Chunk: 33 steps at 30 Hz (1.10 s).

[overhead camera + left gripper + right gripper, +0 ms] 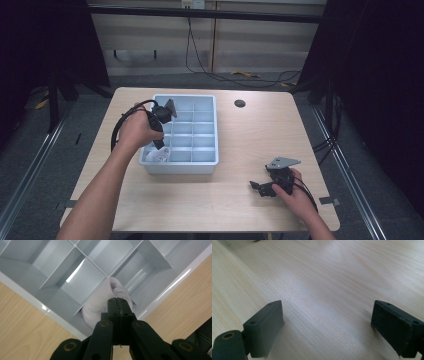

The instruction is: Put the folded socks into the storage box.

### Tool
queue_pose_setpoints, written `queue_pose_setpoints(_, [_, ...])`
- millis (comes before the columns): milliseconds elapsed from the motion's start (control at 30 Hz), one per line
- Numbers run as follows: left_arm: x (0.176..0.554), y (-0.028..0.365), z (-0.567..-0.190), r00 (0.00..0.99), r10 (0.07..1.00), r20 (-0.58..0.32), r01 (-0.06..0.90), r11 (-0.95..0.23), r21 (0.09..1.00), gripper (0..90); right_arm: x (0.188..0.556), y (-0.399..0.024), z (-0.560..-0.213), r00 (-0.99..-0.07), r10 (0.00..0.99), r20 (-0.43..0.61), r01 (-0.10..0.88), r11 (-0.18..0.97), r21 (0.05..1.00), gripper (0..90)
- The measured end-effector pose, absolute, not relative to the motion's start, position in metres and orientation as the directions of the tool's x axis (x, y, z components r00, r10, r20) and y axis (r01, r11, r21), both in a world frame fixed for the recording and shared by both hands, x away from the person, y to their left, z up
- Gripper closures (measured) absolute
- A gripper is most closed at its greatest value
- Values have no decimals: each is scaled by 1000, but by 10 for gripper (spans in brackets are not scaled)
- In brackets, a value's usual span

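My left tongs point down into the near left corner cell of the grey tray. Their jaws are pressed together on a fold of white cloth, which lies bunched in that cell and rises against the divider. I judge the pinch is taken at the top of the bundle because that is the only part standing clear of the cell walls; a lower grip would jam the jaws against the partitions.

In the high view, my left hand holds the tongs steeply, handle tilted away toward the far side of the tray, so the jaws enter the narrow cell from above rather than across its walls. Whether the cloth is going in or coming out cannot be told from this moment.

The tray sits left of centre on the table, its other cells apparently empty. That keeps it within easy reach of the left arm.

My right tongs rest low over bare wood near the right front edge of the table, well apart from the tray. Their jaws stand wide apart and hold nothing. My right hand parks them there, I judge, to keep the tray side free for the left arm while staying ready.
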<state>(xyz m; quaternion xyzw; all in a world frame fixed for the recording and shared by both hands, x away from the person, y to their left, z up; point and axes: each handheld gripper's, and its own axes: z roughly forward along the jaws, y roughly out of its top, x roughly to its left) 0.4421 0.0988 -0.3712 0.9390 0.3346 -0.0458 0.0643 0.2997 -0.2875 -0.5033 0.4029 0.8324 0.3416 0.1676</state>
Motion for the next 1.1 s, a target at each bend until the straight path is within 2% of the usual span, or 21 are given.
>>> queue_pose_setpoints(800, [440, 92, -413, 767, 618, -170, 635, -770, 62, 900, 299, -287, -503, -619, 786, -3, 558, 442, 703, 100])
queue_pose_setpoints(1100, [435, 86, -426, 768, 630, -113, 635, -773, 3, 900, 299, -287, -503, -621, 784, -3, 557, 444, 702, 100])
